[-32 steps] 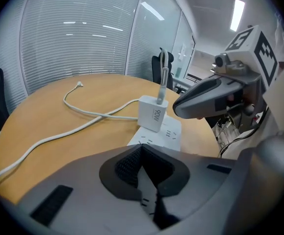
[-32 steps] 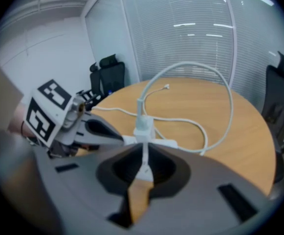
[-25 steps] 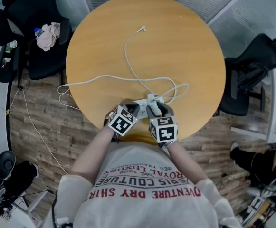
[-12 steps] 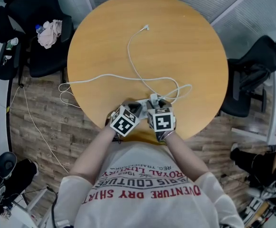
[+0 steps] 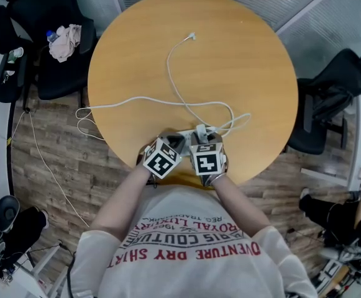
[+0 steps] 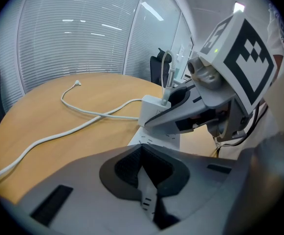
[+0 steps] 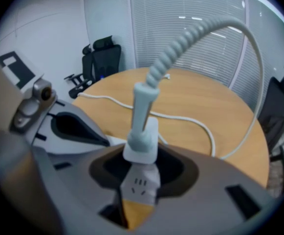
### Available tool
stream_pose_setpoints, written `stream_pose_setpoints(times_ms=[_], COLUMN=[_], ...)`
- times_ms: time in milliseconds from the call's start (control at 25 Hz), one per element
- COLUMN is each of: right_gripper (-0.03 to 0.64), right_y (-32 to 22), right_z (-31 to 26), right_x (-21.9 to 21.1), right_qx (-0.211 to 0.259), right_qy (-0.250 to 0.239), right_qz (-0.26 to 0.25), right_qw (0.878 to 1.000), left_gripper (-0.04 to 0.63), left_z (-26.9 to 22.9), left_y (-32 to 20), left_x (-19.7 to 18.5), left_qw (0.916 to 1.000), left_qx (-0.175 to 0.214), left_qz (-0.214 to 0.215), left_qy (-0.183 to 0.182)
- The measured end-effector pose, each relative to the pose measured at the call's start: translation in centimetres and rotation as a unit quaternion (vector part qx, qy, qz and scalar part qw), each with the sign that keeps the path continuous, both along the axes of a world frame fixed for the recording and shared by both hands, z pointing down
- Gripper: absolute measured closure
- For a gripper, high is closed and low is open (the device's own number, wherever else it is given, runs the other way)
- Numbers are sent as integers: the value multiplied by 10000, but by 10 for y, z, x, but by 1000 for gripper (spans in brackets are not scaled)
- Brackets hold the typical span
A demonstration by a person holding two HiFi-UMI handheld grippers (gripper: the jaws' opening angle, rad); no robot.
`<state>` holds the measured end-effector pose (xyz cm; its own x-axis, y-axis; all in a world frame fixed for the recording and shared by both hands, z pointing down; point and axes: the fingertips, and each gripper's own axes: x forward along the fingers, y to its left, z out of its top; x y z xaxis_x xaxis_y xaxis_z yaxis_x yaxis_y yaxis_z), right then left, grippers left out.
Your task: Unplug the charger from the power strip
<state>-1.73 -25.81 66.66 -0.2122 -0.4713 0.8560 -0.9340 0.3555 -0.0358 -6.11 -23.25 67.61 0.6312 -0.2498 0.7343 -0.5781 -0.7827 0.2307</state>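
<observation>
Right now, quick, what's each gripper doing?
Left gripper: closed on the power strip.
Right gripper: jaws have just been closing, now gripping the charger, which is plugged into the strip.

Rnd wood table (image 5: pixel 242 54), blk office chairs (image 5: pixel 46 73) either side, plank floor (image 5: pixel 50 160), window blinds (image 6: pixel 73 43).

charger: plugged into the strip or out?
Plugged in. The white charger block sits flush on the white plastic power strip, no prongs showing; the left gripper view shows it upright there.

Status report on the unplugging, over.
Left tongs clamp power strip. Right tongs just closed onto charger, plugged in. Nothing in the way.
</observation>
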Motion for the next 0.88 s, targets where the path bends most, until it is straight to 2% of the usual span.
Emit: stream_pose_setpoints(times_ms=[400, 560, 760, 880], right_gripper=[456, 460, 460, 460], right_y=[6, -2, -3, -1], right_z=[-5, -25, -42, -58], right_x=[5, 6, 7, 11], right_qx=[-112, 294, 407, 620], right_qy=[176, 368, 3, -102], right_qz=[186, -47, 9, -138], right_qw=[9996, 9989, 9992, 9979], left_gripper=[561, 561, 561, 561], left_z=[1, 3, 3, 3], left_y=[0, -2, -2, -2], left_x=[2, 1, 0, 0], left_qw=[10000, 10000, 10000, 10000], left_qx=[20, 10, -4, 45], left_qz=[26, 7, 4, 16], left_qy=[14, -32, -23, -30])
